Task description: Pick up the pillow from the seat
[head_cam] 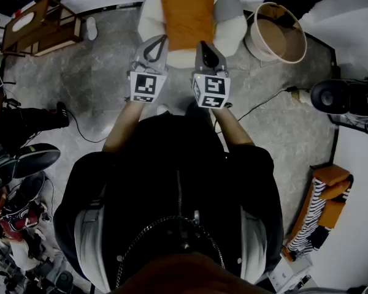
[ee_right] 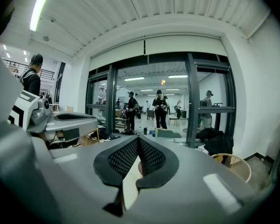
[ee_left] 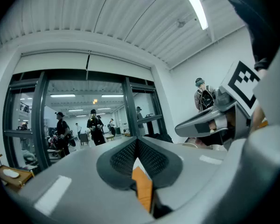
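The pillow (head_cam: 187,16) is seen at the top centre of the head view, lying flat on the white seat (head_cam: 233,30). Its slightly longer side is aligned top to bottom in the frame, and its near short edge is turned toward the lower part of the picture.

The left gripper (head_cam: 163,38) and the right gripper (head_cam: 203,43) are held side by side just below that near edge. The left tip is placed by the pillow's lower left corner and the right tip by its lower right corner. Neither is judged clearly nearer; the pillow is bracketed about evenly.

In the left gripper view the jaws of the left gripper (ee_left: 137,141) are seen pressed together with nothing between them. A sliver of orange, taken to be the pillow (ee_left: 143,190), is glimpsed low in the frame through the gap beneath the pads. In the right gripper view the right gripper (ee_right: 138,141) is likewise closed and empty.

Both gripper views are filled by glass partitions and ceiling rather than the seat, so the jaws are judged to be aimed roughly level, with the pillow below and ahead. A downward tilt and an opening of the jaws are expected to be needed before the near edge can be taken.
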`<state>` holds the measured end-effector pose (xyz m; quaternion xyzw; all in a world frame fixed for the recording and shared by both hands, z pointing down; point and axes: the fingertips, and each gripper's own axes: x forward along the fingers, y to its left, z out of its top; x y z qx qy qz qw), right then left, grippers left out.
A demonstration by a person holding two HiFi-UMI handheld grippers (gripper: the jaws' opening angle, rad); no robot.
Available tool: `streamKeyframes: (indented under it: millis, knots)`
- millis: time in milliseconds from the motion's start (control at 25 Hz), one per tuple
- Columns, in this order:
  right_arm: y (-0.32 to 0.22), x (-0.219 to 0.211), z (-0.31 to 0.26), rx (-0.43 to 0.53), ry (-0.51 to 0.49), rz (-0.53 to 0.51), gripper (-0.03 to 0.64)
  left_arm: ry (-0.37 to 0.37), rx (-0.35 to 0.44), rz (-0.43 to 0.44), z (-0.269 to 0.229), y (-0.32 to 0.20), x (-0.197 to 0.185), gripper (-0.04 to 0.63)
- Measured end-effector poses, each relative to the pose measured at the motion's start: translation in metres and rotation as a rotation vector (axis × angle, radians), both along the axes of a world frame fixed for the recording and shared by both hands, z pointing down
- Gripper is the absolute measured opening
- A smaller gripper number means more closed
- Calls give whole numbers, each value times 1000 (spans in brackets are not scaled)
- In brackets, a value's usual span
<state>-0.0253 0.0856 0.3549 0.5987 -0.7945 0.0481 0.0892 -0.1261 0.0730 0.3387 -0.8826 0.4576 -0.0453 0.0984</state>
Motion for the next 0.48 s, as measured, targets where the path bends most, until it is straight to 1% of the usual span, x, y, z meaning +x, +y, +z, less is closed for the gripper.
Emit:
streamKeyframes:
  millis: [120,200,480]
  knots:
    - [4,-2,-8,37,-49,-31,1,3,-8,3,2,1,-2,9]
    - [6,-3,-11,40,-68,-44,2,5,-12,4,2,1,-2,9]
    - [10,-1,-12,38,-50,-55,3,23,-17,11,2,-1,7,9]
